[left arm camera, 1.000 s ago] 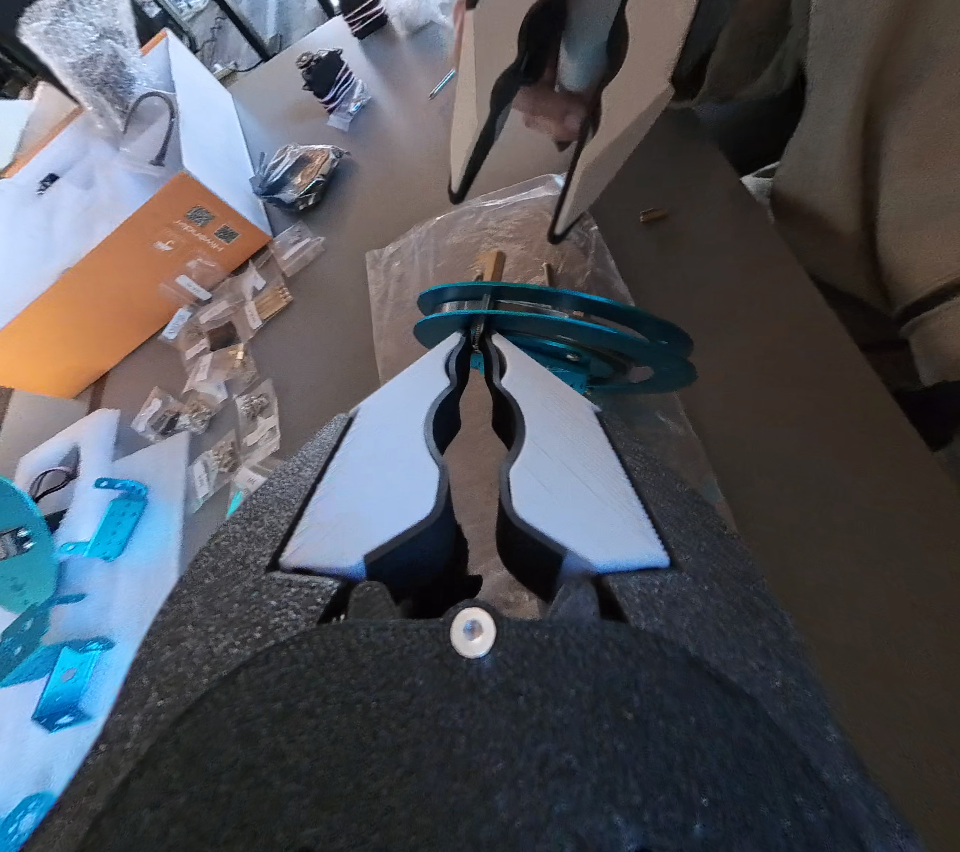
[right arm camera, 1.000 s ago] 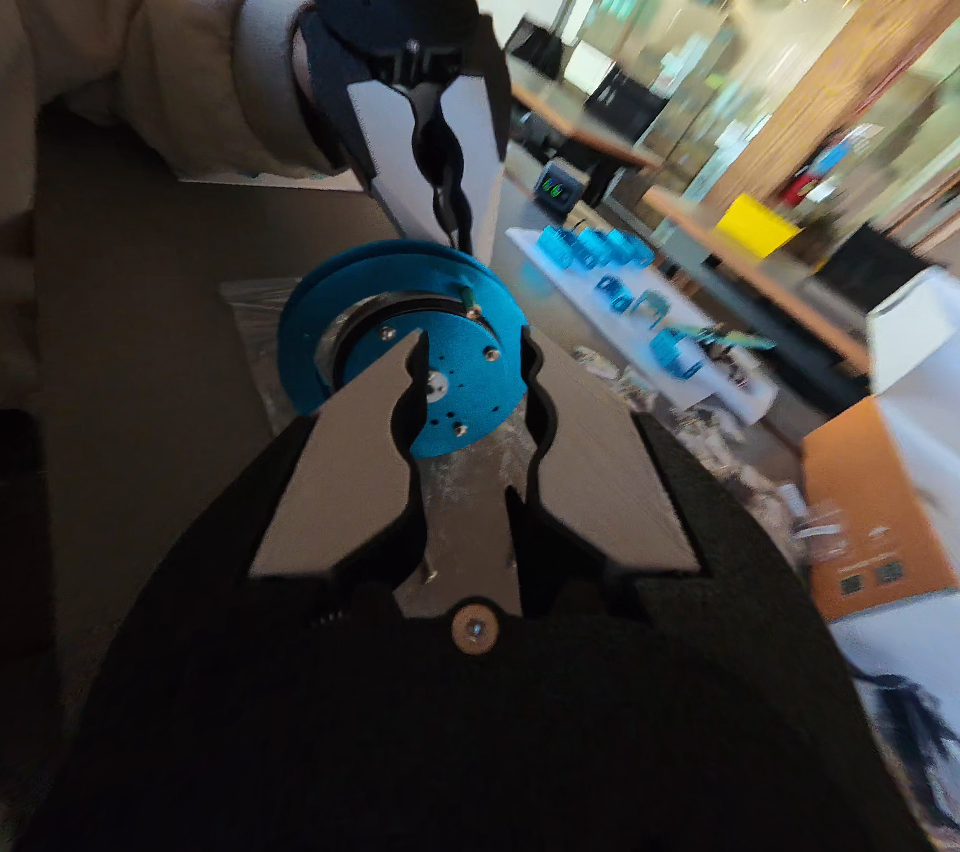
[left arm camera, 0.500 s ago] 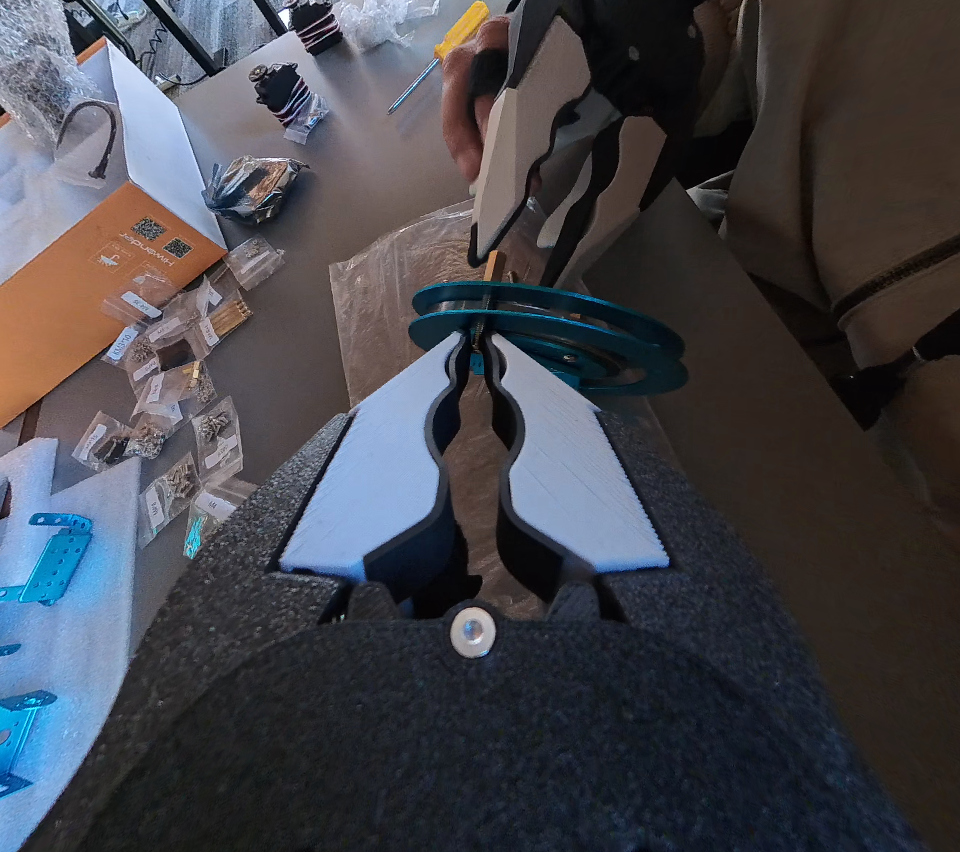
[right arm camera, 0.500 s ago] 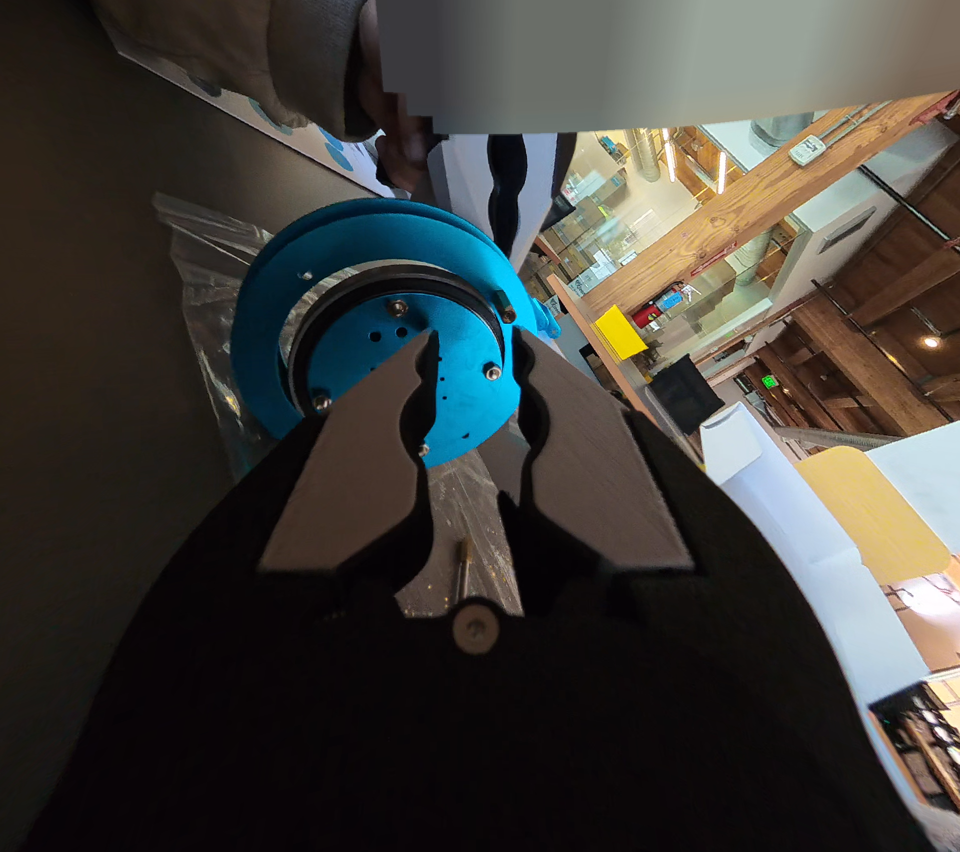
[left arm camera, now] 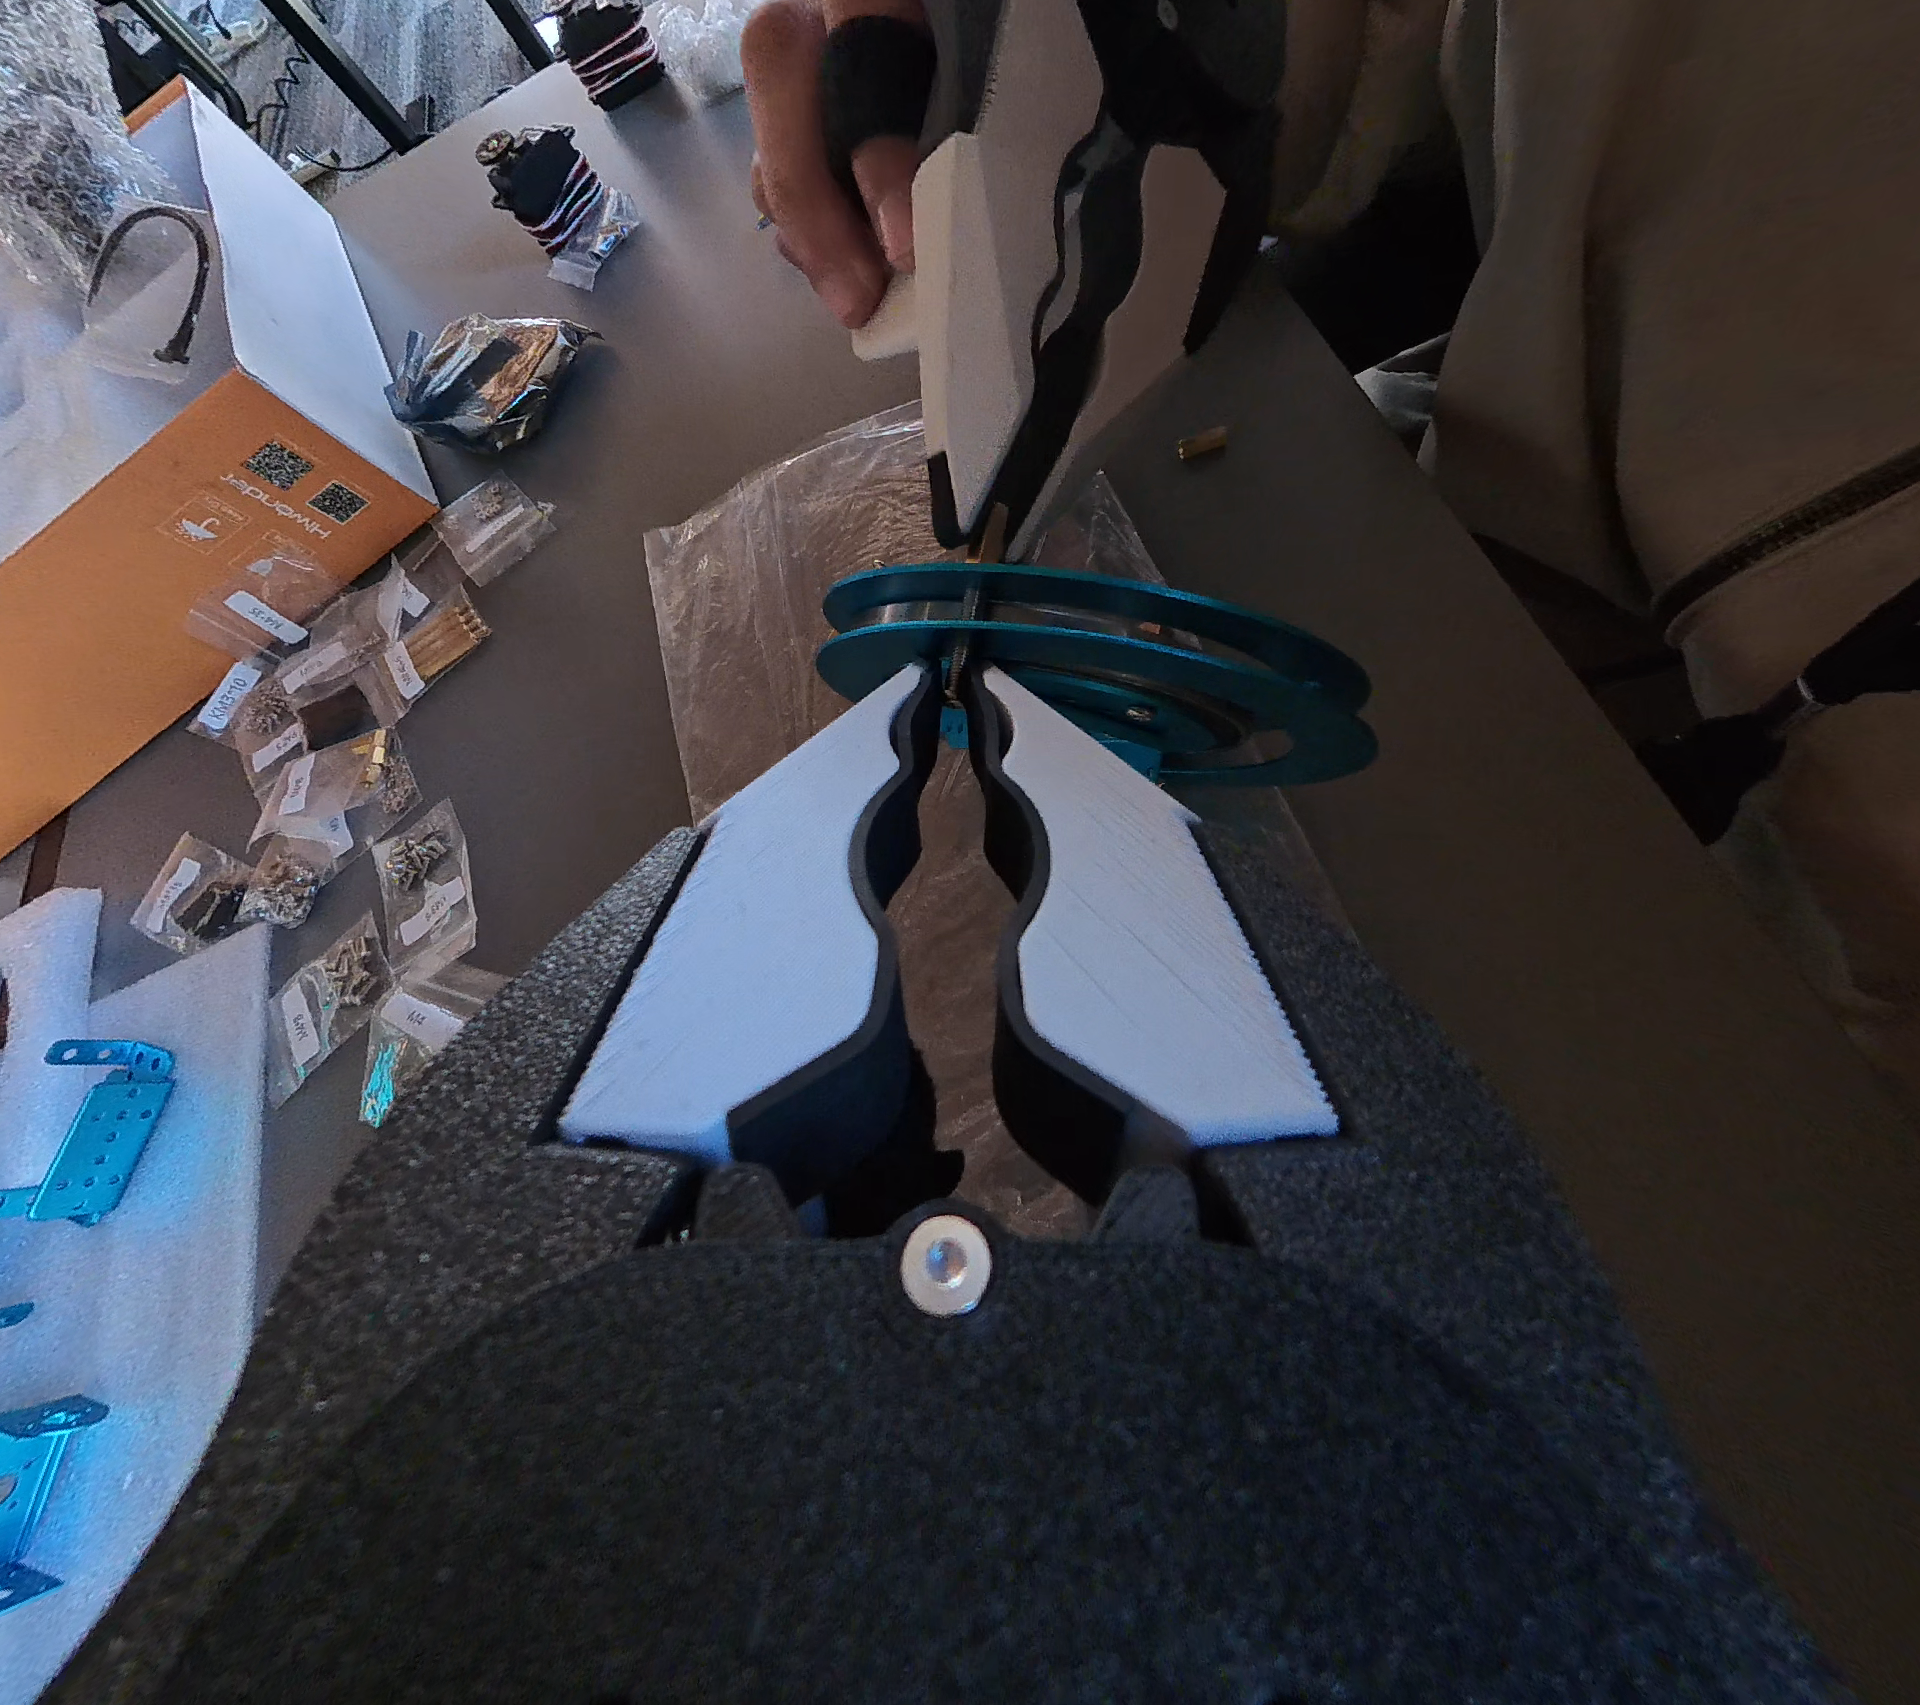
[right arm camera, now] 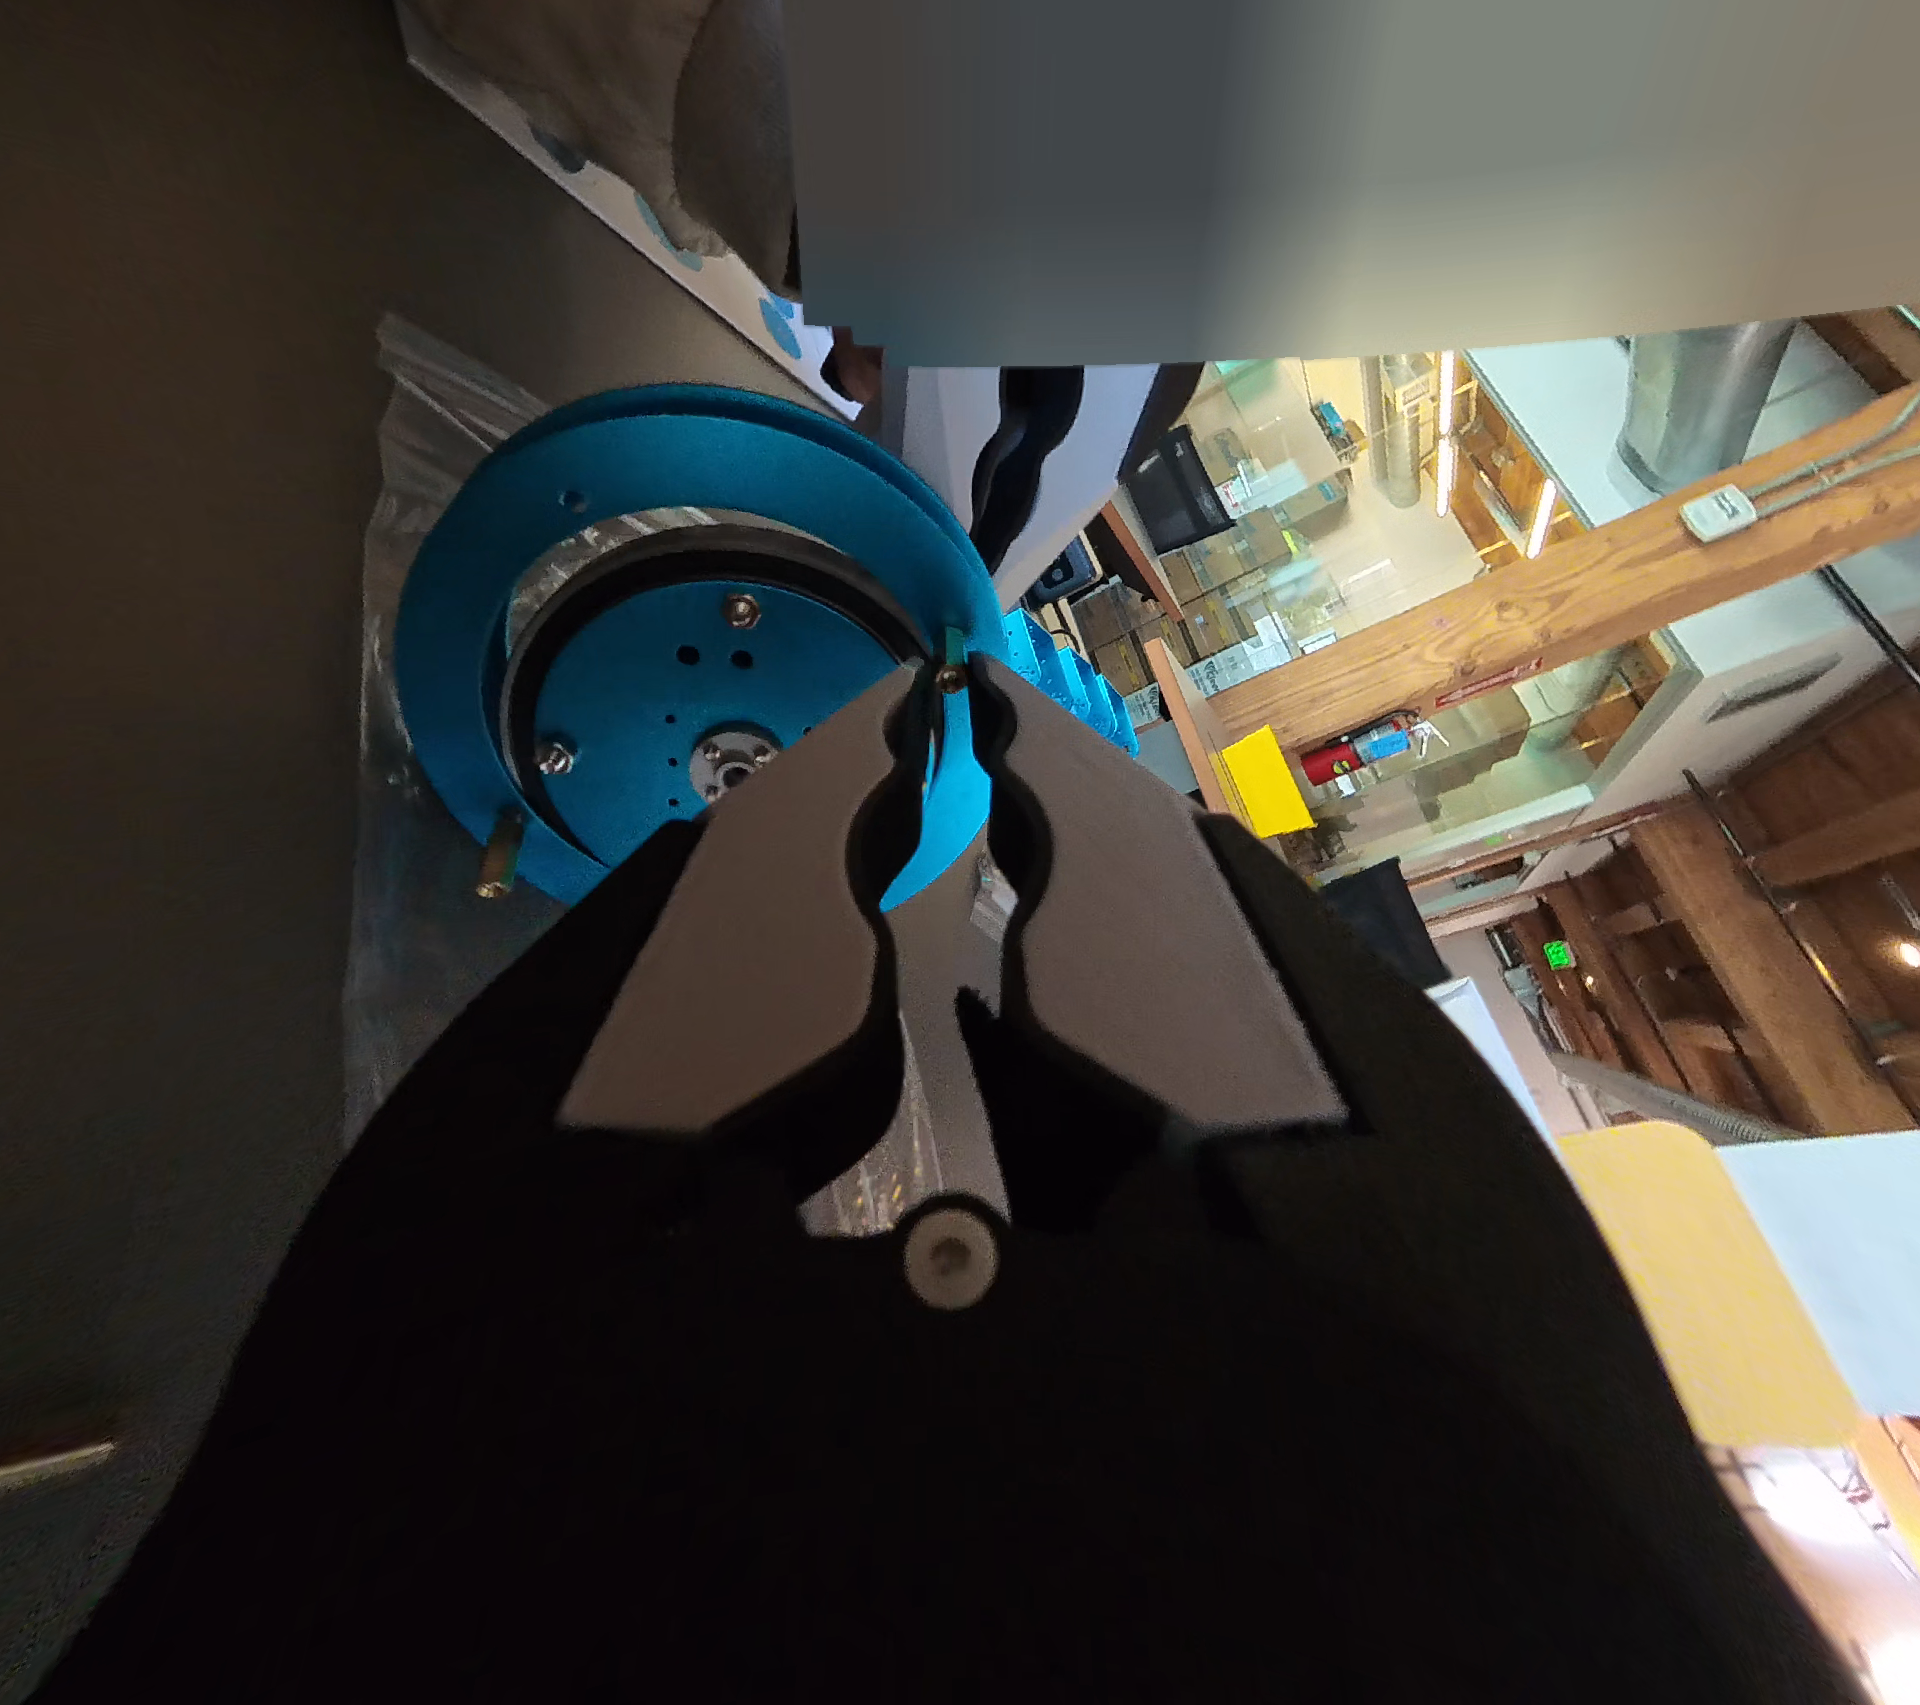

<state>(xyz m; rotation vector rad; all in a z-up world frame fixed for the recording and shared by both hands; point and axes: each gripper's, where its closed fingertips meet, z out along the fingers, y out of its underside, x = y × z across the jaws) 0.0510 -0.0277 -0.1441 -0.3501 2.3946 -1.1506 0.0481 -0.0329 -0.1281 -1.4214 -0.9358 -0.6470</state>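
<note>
L gripper point(left arm camera: 961, 689): jaws nearly pressed together, tips pinching the rim of the disc point(left arm camera: 1195, 616) at centre frame, right where a threaded post passes through both plates. R gripper point(left arm camera: 987, 528) comes down from the upper right, jaws narrowed to a slit on a brass standoff point(left arm camera: 977, 549) atop the same rim spot. In the R wrist view its tips point(right arm camera: 945, 679) close round that small brass end, w/ the disc point(right arm camera: 644, 471) at centre left.

Doing it well, as I judge it: both holds are at the very tips on small hard metal, so keep the squeeze even. Keep R in line w/ the post axis, and L level so the disc doesn't tilt. Slip looks likely if either twists off-axis.

Materials: the disc is 2 thin blue anodised rings, matte, w/ a black ring and a drilled blue hub inside. A 2nd standoff point(right arm camera: 499, 866) sticks out at its lower left. Finger faces are white ribbed plastic w/ wavy black inner edges.

The disc is above a crinkly clear bag point(left arm camera: 748, 616) on a smooth grey table point(left arm camera: 623, 367). An orange box point(left arm camera: 135, 575) and small hardware bags point(left arm camera: 343, 720) lie at left.
</note>
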